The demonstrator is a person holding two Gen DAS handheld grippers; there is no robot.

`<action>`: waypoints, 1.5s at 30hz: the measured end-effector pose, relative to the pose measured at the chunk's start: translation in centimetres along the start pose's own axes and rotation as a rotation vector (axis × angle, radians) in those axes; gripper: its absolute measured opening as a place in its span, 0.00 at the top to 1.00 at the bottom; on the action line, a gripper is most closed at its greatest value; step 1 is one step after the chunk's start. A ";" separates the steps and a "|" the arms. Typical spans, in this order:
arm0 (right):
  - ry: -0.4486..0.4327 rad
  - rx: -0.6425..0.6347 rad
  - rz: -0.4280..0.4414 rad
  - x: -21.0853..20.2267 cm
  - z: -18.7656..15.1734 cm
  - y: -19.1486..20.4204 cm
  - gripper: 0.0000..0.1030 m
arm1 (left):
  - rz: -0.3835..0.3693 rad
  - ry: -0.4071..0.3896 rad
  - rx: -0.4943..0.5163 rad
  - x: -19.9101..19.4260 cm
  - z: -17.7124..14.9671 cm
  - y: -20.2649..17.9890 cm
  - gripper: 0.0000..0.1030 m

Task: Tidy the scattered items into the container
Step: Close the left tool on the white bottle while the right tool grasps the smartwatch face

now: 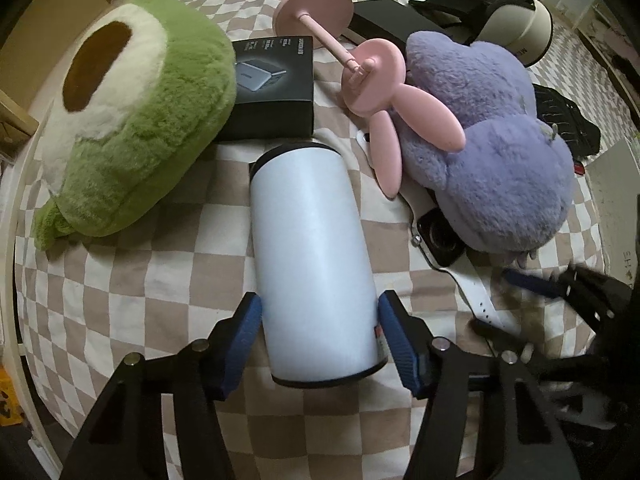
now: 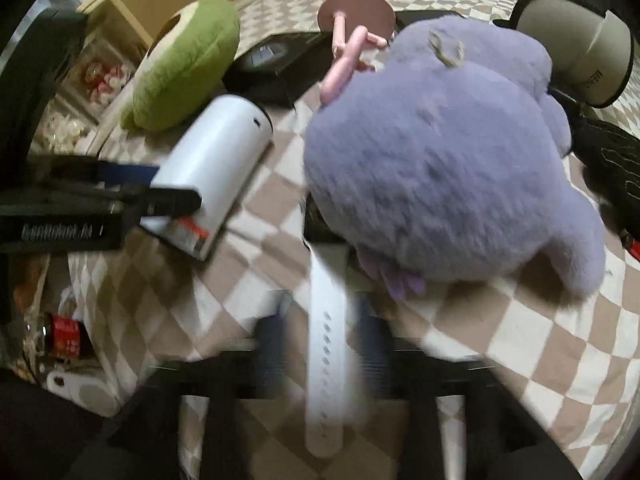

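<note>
A white cylindrical bottle [image 1: 312, 264] lies on the checkered bedspread between the blue pads of my left gripper [image 1: 318, 336], whose jaws stand open around its near end. It also shows in the right wrist view [image 2: 216, 160]. My right gripper [image 2: 320, 344] straddles the white strap of a smartwatch [image 2: 328, 344]; the frame is blurred, and the jaws stand apart on either side of the strap. The watch face [image 1: 440, 236] lies partly under a purple plush [image 1: 492, 152]. A green avocado plush [image 1: 128, 120], a black box [image 1: 272, 88] and a pink stand [image 1: 360, 76] lie beyond.
A cream and black bag-like container [image 1: 516, 28] sits at the far right of the bed, also in the right wrist view [image 2: 584, 56]. Black items [image 1: 568, 124] lie at the right. The bed edge runs along the left, with clutter [image 2: 60, 340] on the floor below.
</note>
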State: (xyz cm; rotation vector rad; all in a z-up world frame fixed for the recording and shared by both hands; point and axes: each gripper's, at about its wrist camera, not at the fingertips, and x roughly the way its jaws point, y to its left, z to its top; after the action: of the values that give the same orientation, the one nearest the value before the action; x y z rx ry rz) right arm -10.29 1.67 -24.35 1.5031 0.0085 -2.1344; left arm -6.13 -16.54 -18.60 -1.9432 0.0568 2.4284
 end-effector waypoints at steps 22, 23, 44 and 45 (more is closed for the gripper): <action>-0.007 -0.054 -0.131 2.8 1.3 2.3 0.61 | -0.081 0.037 -0.085 1.6 1.1 0.5 0.27; 0.018 -0.052 -0.122 2.3 0.8 2.0 0.61 | -0.078 0.039 -0.088 1.7 1.2 0.3 0.27; 0.163 -0.045 -0.103 -4.8 -5.8 -3.6 0.61 | 0.045 0.088 -0.013 2.3 1.6 -3.9 0.35; 0.163 -0.046 -0.102 -4.8 -5.8 -3.6 0.61 | 0.050 0.090 0.000 2.2 1.3 -4.2 0.35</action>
State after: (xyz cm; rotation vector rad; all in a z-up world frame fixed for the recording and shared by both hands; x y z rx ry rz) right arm -5.53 8.52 -23.39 1.6770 0.1949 -2.0689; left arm -7.68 -12.24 -20.48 -2.0745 0.1080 2.3698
